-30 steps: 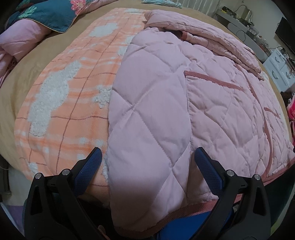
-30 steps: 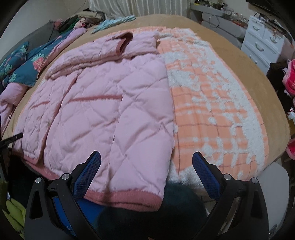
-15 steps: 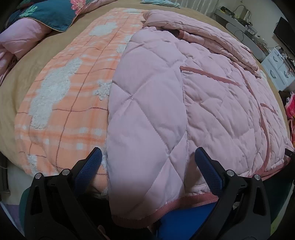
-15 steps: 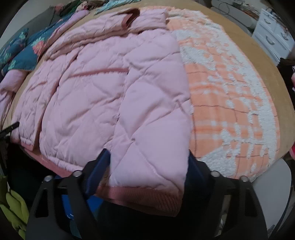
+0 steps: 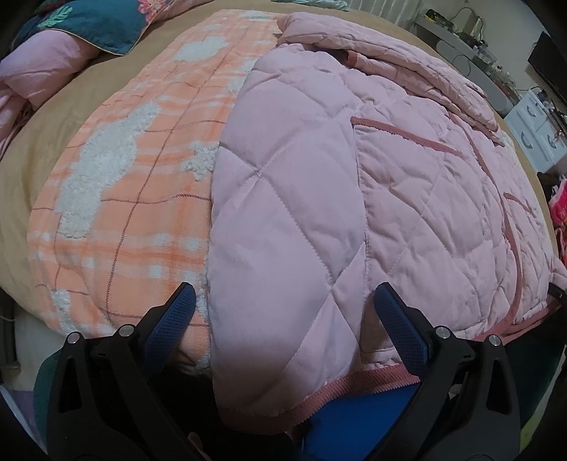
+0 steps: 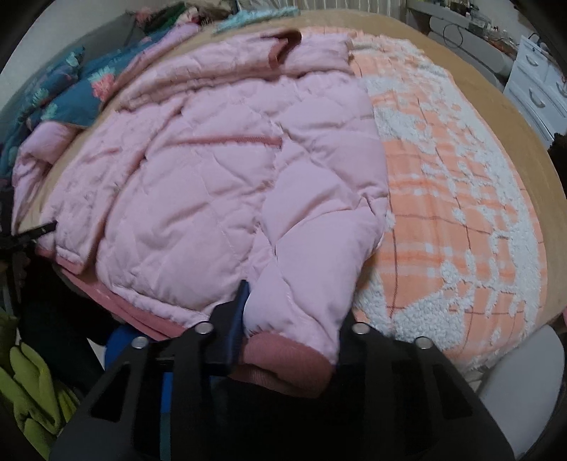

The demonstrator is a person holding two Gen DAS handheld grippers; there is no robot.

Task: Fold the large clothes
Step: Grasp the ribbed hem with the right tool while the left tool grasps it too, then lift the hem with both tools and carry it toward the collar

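We see a pink quilted jacket [image 5: 354,198] spread flat, darker pink ribbed trim at hem and cuffs. Left sleeve lies between the left jaws, cuff nearest, untouched. Right sleeve cuff [image 6: 283,365] sits bunched between the right jaws, pinched from both sides.

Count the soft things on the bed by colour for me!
Pink quilted jacket: 1
Orange checked blanket: 1
Dark blue flowery cover: 1
Tan bed sheet: 1
Total: 4
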